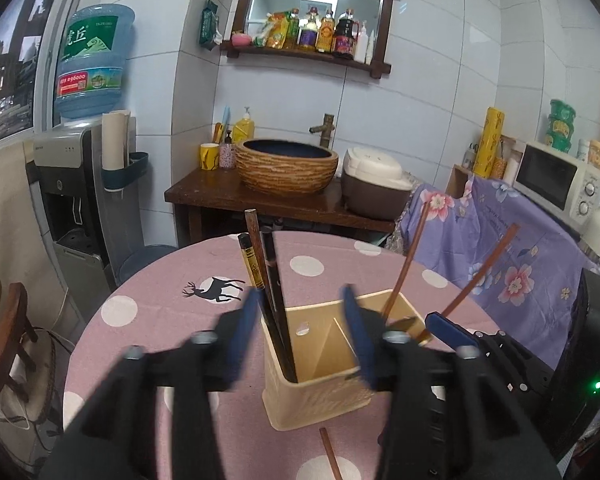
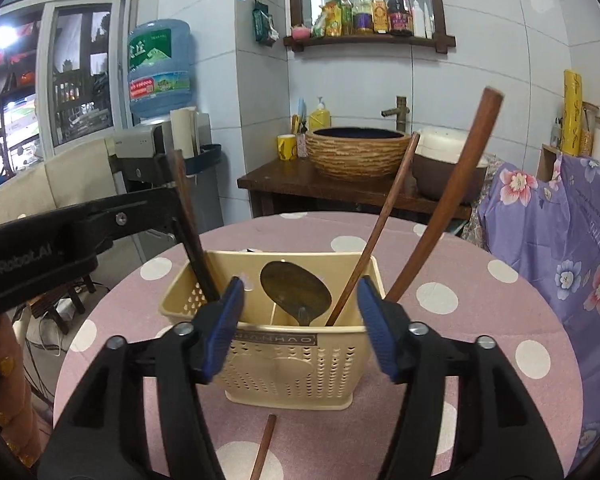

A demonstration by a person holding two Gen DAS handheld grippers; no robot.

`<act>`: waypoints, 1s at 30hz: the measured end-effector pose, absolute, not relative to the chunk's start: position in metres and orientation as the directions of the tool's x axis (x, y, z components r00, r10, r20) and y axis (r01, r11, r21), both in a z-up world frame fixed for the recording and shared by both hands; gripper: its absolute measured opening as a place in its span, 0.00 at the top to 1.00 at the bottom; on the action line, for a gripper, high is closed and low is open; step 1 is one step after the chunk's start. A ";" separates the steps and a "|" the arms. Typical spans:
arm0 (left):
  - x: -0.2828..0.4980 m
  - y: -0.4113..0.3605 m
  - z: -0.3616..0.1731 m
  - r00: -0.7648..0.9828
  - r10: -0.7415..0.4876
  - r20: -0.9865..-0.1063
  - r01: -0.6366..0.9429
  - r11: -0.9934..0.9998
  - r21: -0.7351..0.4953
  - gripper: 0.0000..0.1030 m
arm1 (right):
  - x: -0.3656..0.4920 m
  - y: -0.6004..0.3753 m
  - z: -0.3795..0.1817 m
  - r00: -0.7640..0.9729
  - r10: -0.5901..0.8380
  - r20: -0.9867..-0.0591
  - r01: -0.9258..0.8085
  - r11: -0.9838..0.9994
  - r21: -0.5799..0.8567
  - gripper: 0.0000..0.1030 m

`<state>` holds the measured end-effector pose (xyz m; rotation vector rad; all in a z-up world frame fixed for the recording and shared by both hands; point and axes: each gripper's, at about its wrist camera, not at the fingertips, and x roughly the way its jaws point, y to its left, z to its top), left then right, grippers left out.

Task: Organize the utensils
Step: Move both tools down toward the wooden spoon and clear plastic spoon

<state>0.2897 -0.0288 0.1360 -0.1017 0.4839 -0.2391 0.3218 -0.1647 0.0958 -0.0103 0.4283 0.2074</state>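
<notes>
Cream plastic, perforated and split into compartments, the utensil holder (image 2: 296,344) stands on the pink polka-dot tablecloth (image 2: 480,312) right in front of both my grippers. My left gripper (image 1: 300,332) has its blue pads spread, with dark chopsticks (image 1: 266,280) standing in the holder's left compartment between those pads; I cannot tell whether either pad touches them, but nothing looks pinched. My right gripper (image 2: 300,320) is also spread wide, straddling the holder's front wall and carrying nothing. In the right-hand compartment I see a dark spoon (image 2: 296,292) bowl-up and two reddish wooden handles (image 2: 380,232) leaning out to the right. One wooden stick (image 2: 264,448) lies loose on the cloth just before the holder, near the bottom of both views. I judge the sorting nearly done, with that stray piece the remaining job. The next move, as I read it, calls for dropping one gripper low, closing on the stick near its end, then tipping it upright into a compartment without knocking the leaning handles.
</notes>
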 end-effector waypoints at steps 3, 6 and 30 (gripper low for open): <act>0.271 -0.025 0.134 0.870 -0.247 -0.427 0.202 0.968 -0.148 0.34 | 0.301 -0.166 0.094 0.898 0.201 -0.392 -0.214 0.977 0.010 0.34; 0.258 -0.022 0.125 0.856 -0.251 -0.452 0.210 0.968 -0.139 0.25 | 0.281 -0.175 0.089 0.904 0.174 -0.391 -0.186 0.983 0.009 0.31; 0.188 -0.041 -0.019 0.574 -0.285 -0.768 0.253 0.953 -0.165 0.53 | 0.186 -0.248 -0.026 0.715 -0.027 -0.699 0.083 0.995 0.047 0.31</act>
